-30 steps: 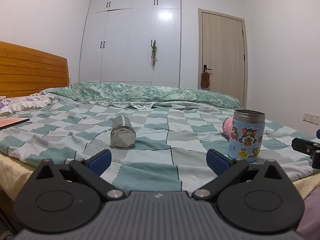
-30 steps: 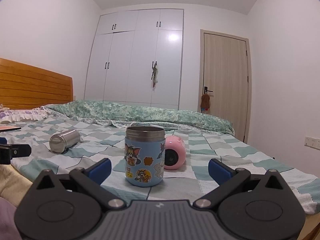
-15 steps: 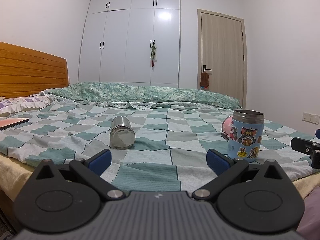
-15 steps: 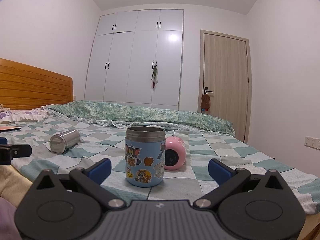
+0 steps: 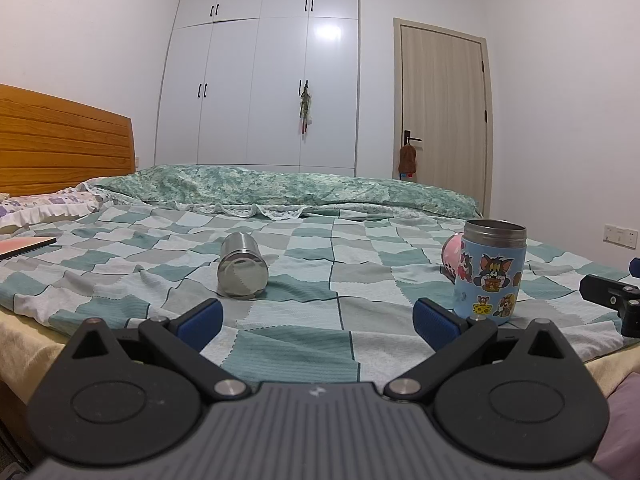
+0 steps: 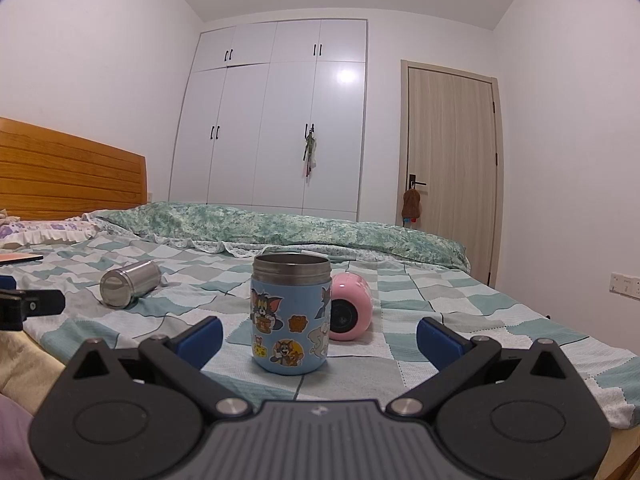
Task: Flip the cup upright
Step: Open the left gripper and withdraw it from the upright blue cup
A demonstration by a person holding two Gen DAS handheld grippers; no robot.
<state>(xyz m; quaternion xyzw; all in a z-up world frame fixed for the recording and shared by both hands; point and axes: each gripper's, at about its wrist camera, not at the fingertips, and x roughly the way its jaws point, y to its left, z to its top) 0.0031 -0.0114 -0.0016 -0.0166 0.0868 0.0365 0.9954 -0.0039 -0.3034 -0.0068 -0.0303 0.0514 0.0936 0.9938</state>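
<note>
A steel cup lies on its side on the checked bedspread, its flat end toward me; it also shows in the right wrist view at the left. A blue cartoon-sticker cup stands upright at the right, and in the right wrist view it stands straight ahead. My left gripper is open and empty, short of the steel cup. My right gripper is open and empty, just short of the blue cup.
A pink round object lies behind the blue cup. A rolled green quilt runs across the far side of the bed. A flat red book lies at the left. Wooden headboard at left, wardrobe and door behind.
</note>
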